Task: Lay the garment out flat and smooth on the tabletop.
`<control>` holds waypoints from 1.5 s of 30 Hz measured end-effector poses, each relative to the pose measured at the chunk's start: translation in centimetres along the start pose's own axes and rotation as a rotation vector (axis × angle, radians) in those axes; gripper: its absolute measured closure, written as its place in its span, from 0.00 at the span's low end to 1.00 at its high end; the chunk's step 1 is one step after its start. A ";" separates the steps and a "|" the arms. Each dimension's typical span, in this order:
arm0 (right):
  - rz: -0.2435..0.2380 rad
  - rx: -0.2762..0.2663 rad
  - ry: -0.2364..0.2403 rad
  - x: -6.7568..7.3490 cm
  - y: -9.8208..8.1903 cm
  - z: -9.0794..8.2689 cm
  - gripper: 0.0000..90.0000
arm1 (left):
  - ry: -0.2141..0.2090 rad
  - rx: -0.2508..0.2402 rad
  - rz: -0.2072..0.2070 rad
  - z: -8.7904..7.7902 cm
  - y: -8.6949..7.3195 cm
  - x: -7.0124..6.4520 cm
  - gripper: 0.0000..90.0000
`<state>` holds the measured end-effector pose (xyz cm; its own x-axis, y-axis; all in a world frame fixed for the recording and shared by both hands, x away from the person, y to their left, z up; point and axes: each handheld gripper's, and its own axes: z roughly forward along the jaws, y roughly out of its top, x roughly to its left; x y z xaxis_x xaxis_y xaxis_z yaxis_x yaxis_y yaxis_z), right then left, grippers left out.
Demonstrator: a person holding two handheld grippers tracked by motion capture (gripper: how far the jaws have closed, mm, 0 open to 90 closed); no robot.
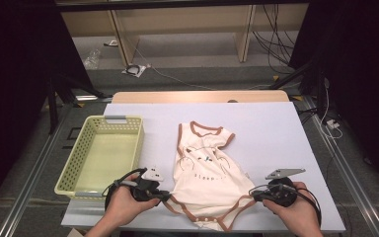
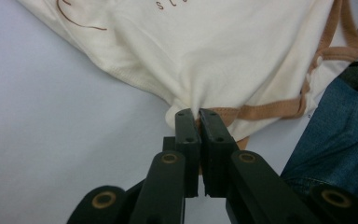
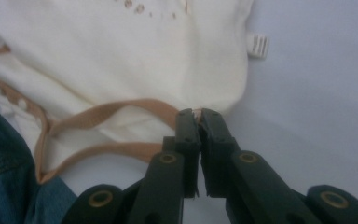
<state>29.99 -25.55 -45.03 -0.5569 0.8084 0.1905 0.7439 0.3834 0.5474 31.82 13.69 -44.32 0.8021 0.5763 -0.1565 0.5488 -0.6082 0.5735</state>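
Left gripper (image 1: 167,194) and right gripper (image 1: 253,194) each clamped bodysuit (image 1: 205,170) bottom corners; fold and move into basket (image 1: 128,121) remained.

High view: above your side, looking forward and down at the worktop (image 1: 276,123).
Claw views: close, sharing the bodysuit (image 2: 223,51) hem at 6 o'clock.

Both claws (image 1: 167,196) (image 1: 252,193) clamped, low.

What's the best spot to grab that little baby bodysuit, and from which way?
By the brown-trimmed leg openings at the near end of the bodysuit, one corner each, coming in low from either side: the trim bunches into a pinchable edge there, as the left gripper and right gripper show.
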 end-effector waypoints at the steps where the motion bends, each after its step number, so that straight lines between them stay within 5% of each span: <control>1: 0.004 0.008 0.004 -0.1 -0.3 0.0 0.96 | -0.005 0.001 -0.002 0.1 0.0 -0.1 0.96; 6: -0.005 0.099 0.041 0.1 -1.1 0.3 0.96 | -0.008 0.000 0.004 0.0 0.1 0.0 0.93; 8: -0.006 0.126 0.056 0.3 -0.9 0.2 0.90 | 0.007 -0.029 0.002 -0.3 0.4 0.2 0.83; 12: -0.008 0.015 0.031 -0.2 0.9 -0.3 0.75 | 0.066 -0.108 -0.016 -0.7 2.4 1.5 0.60; 15: -0.020 -0.077 0.011 -0.6 3.8 0.0 0.68 | 0.119 -0.124 -0.046 -0.3 4.5 3.0 0.49; 18: -0.005 -0.149 -0.016 -1.6 7.2 1.6 0.62 | 0.216 -0.117 -0.071 1.1 6.9 5.0 0.48; 21: 0.052 -0.190 -0.008 -3.0 10.5 3.8 0.63 | 0.248 -0.112 -0.129 2.7 9.1 7.0 0.52; 25: 0.114 -0.184 -0.007 -4.9 13.8 6.7 0.67 | 0.304 -0.100 -0.174 5.0 11.0 9.4 0.58; 27: 0.118 -0.177 -0.060 -5.6 14.8 7.9 0.69 | 0.314 -0.090 -0.193 6.1 11.7 10.2 0.59; 35: 0.191 -0.167 -0.147 -8.1 16.3 11.2 0.74 | 0.355 -0.084 -0.256 9.1 13.1 12.8 0.60; 41: 0.223 -0.133 -0.156 -8.4 16.2 12.5 0.75 | 0.356 -0.076 -0.287 10.7 13.2 13.6 0.54; 45: 0.194 -0.124 -0.182 -8.1 16.2 12.5 0.82 | 0.371 -0.070 -0.286 11.3 13.3 13.8 0.54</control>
<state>51.16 -20.30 -47.90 -0.3247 0.9325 0.1580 0.7731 0.1654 0.6124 52.86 7.43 -47.98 0.4759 0.8791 -0.0252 0.7079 -0.3659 0.6041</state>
